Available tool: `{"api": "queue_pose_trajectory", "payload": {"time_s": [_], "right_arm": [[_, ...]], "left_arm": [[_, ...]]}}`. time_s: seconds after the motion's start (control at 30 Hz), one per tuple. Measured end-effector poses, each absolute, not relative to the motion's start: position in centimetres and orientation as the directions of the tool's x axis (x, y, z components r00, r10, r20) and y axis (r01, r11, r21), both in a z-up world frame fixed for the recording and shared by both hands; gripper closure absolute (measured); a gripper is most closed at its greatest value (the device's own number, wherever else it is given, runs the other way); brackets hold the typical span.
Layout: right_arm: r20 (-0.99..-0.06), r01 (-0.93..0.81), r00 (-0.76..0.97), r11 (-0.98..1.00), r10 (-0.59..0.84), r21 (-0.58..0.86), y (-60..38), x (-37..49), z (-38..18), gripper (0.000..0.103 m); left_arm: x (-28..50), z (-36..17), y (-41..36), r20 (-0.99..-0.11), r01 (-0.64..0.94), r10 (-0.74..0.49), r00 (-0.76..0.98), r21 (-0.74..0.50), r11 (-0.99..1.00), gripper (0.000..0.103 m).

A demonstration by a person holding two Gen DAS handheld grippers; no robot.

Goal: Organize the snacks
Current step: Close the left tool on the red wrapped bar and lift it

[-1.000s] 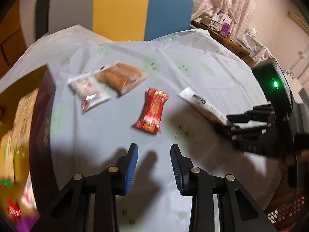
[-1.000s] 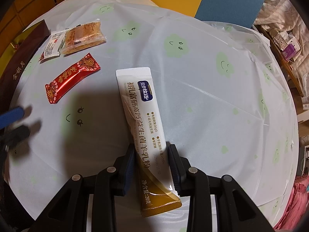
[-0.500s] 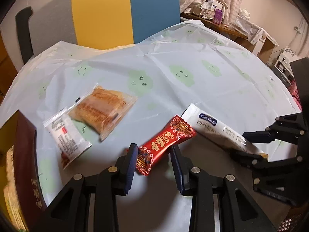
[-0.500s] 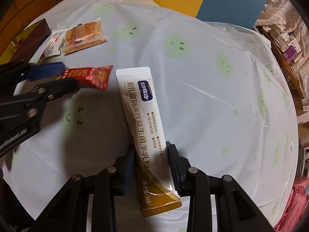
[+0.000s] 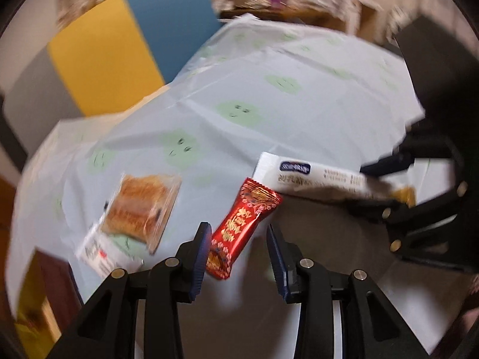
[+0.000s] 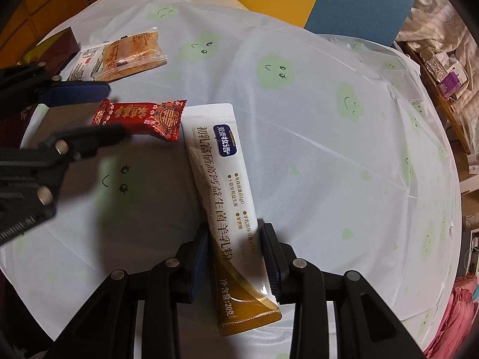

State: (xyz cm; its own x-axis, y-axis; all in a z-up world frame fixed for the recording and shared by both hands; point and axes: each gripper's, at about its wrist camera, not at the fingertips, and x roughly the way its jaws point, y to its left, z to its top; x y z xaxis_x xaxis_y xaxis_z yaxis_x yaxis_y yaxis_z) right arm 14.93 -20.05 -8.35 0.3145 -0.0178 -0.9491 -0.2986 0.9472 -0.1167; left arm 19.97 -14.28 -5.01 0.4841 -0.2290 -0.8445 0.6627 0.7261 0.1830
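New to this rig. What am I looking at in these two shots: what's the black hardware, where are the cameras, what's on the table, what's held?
There is no robot here. A person holds a pair of black tongs in each hand, and a fisheye camera on each pair looks forward along its fingers, giving one picture per hand.

Left view: the left tongs straddle a red candy. Their jaws are opening, with a gap showing on one side.

Right view: the right tongs are shut on a white-and-gold sachet lying on the tablecloth. The black hardware at that picture's left edge is the left tongs.

Also on the cloth are a pastry pack, a small white packet and a dark box.
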Motion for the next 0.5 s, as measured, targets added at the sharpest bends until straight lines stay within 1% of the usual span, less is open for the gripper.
{"api": "queue_pose_trajectory", "payload": {"time_s": [0.07,0.1,0.17,0.23,0.27,0.3,0.33,0.37,0.4,0.47,0.5], "right_arm": [[-0.949,-0.299,0.314,0.947,-0.017,-0.116,-20.1,15.0,-8.3,0.068],[-0.949,-0.299,0.314,0.947,-0.017,-0.116,-20.1,15.0,-8.3,0.068],[-0.950,-0.293,0.311,0.950,-0.013,-0.109,-20.2,15.0,-8.4,0.067],[-0.952,-0.292,0.306,0.951,-0.008,-0.102,-20.4,15.1,-8.4,0.067],[-0.952,-0.293,0.307,0.950,-0.009,-0.103,-20.4,15.1,-8.4,0.067],[-0.952,-0.294,0.306,0.950,-0.008,-0.102,-20.4,15.1,-8.4,0.067],[-0.952,-0.295,0.306,0.950,-0.006,-0.101,-20.4,15.1,-8.4,0.067],[-0.952,-0.296,0.305,0.950,-0.005,-0.100,-20.5,15.1,-8.4,0.067],[-0.953,-0.297,0.304,0.950,-0.004,-0.099,-20.5,15.1,-8.4,0.067],[-0.952,-0.300,0.305,0.949,-0.002,-0.098,-20.5,15.1,-8.3,0.067],[-0.952,-0.302,0.306,0.948,-0.002,-0.099,-20.5,15.0,-8.3,0.067]], "left_arm": [[20.0,-5.5,-15.1,-0.845,0.694,-0.206,0.493,0.239,0.679,0.063],[20.2,-5.7,-15.4,-0.844,0.700,-0.196,0.498,0.259,0.665,0.060],[20.8,-6.1,-15.4,-0.848,0.701,-0.191,0.495,0.259,0.665,0.057],[21.5,-6.4,-15.2,-0.850,0.690,-0.190,0.491,0.248,0.680,0.057],[21.7,-6.4,-15.0,-0.851,0.686,-0.206,0.483,0.222,0.693,0.057],[22.0,-6.5,-14.7,-0.854,0.681,-0.227,0.468,0.185,0.708,0.059],[22.0,-6.6,-14.6,-0.858,0.678,-0.239,0.455,0.161,0.717,0.063],[22.0,-6.6,-14.3,-0.861,0.676,-0.262,0.437,0.122,0.726,0.074],[21.7,-6.6,-14.1,-0.859,0.667,-0.270,0.434,0.105,0.738,0.079],[20.9,-6.6,-13.9,-0.857,0.639,-0.254,0.449,0.110,0.761,0.080],[20.3,-6.5,-13.5,-0.858,0.609,-0.251,0.448,0.087,0.789,0.080]]}}
